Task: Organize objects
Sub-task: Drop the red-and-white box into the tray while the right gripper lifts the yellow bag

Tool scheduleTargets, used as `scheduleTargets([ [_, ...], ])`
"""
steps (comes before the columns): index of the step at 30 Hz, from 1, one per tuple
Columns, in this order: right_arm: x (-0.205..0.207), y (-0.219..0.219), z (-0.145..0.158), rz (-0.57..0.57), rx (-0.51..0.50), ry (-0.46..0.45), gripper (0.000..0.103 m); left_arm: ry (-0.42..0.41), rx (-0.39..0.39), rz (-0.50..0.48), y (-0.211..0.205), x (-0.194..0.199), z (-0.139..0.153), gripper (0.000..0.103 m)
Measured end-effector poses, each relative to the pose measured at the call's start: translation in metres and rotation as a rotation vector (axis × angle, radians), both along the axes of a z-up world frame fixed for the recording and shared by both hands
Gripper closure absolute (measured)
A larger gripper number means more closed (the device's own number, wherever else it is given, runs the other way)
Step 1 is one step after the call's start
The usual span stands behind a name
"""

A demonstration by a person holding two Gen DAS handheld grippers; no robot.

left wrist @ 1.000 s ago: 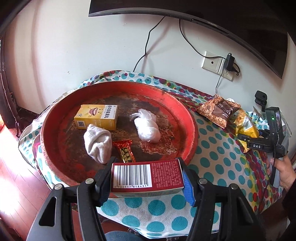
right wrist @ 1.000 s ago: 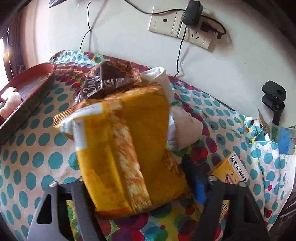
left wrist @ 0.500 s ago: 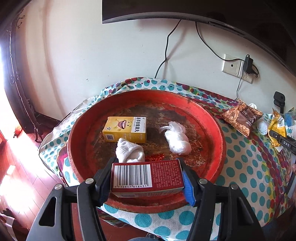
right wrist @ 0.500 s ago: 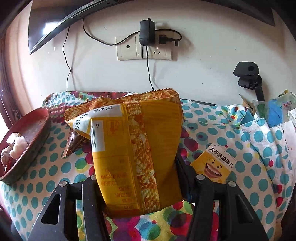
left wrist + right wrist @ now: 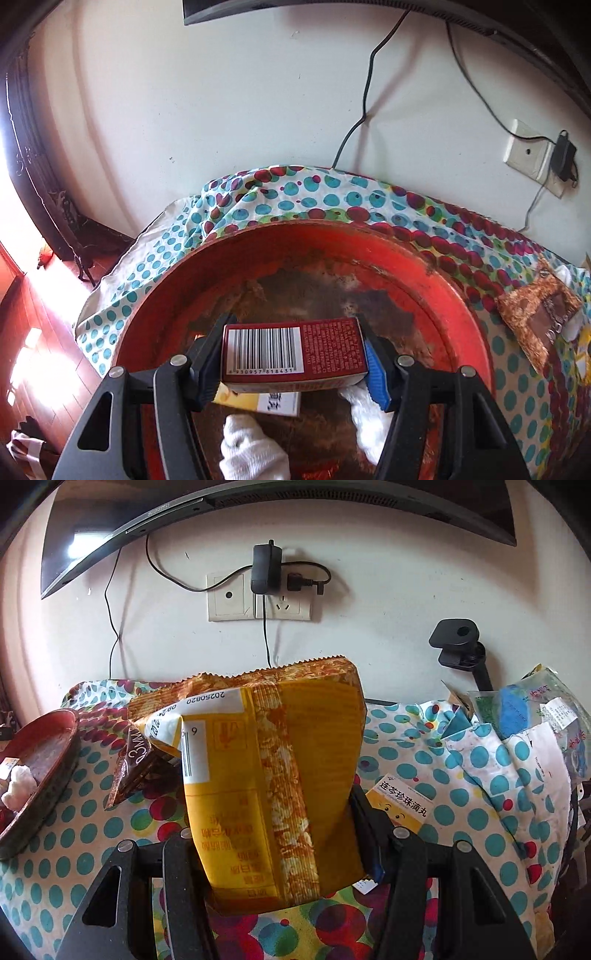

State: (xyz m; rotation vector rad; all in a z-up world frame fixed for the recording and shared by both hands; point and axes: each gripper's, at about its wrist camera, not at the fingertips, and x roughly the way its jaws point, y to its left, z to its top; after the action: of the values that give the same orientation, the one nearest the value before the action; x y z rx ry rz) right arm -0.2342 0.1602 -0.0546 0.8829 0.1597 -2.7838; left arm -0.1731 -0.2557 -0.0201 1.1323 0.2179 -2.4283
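The left gripper (image 5: 295, 354) holds a red box (image 5: 293, 349) between its jaws, in the lower middle of the left wrist view. The jaws are closed on the two short ends of the box, and the barcode face looks at the camera. The box hangs above the red tray (image 5: 436, 266), over its inner part. Below it in the tray lie a yellow box (image 5: 258, 402) and a white cloth (image 5: 251, 454), at the bottom of the frame.

The right gripper (image 5: 280, 845) holds a yellow bag (image 5: 273, 775) in the centre of the right wrist view. Its jaws grip the lower part of the bag from both sides, and the bag stands up with its toothed edge at the top. It is above the dotted counter (image 5: 92, 830), well apart from the tray at the left edge.

The red box looks stiff and light, so I judge that a grip on the ends is firm and it will not bend. It can drop flat when released. The bag is soft, thin and probably slippery; it has air and brittle food inside. Too much squeeze may crush the contents, so a hold near a sealed edge is safer than on the puffed middle.
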Motion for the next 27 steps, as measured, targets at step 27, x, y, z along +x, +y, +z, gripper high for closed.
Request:
scheduleTargets([
  [27,0.018,-0.018,0.003,-0.053,0.159,0.046,0.048,-0.081,0.089,0.121,-0.048,-0.012,-0.03,0.019],
])
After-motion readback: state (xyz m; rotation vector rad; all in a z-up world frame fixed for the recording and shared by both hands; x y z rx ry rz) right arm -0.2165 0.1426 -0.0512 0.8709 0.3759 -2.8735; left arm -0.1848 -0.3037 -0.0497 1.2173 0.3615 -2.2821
